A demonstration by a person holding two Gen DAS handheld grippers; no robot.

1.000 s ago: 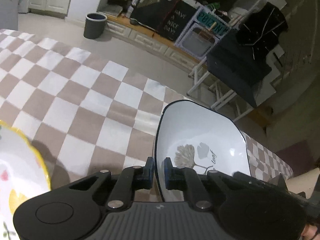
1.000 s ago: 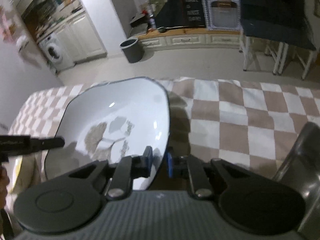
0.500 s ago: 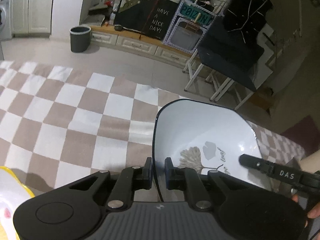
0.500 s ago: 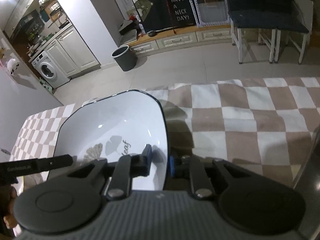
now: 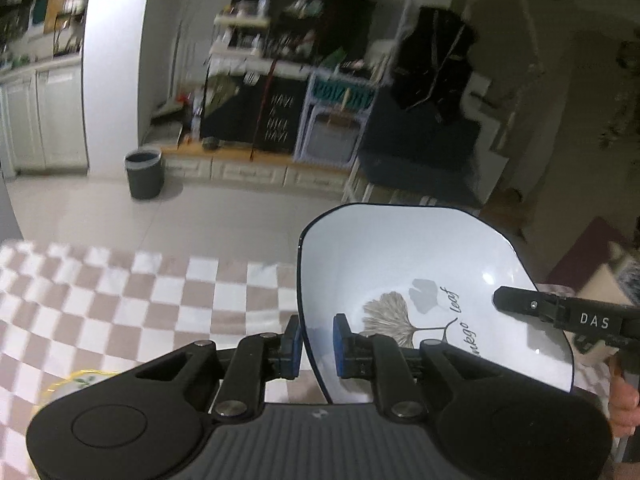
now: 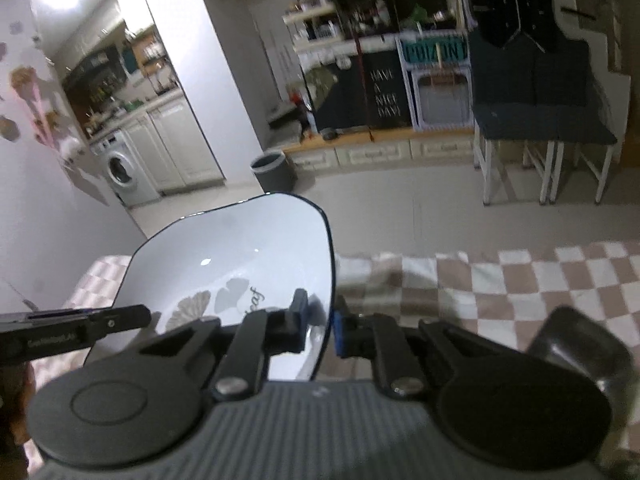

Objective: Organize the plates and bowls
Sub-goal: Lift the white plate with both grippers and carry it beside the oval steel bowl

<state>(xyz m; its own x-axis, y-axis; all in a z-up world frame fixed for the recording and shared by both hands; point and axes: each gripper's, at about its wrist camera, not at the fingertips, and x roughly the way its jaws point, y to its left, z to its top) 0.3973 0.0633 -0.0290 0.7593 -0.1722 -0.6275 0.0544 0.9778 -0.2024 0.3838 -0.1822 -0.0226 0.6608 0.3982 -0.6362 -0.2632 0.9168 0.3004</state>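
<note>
From the left wrist, the left gripper straddles the near rim of a white bowl, one blue pad on each side; its jaws have just been opening a little, and whether the pads still press the rim cannot be told. The bowl is glossy, squarish with rounded corners, dark-edged, printed with a fan-shaped leaf and script. It hangs above a matte beige-and-white checked cloth. A yellow-rimmed plate peeks out low on the left.

From the right wrist, the right gripper pinches the bowl's opposite rim, its jaws having just been closing. A dark curved chair back sits right.
</note>
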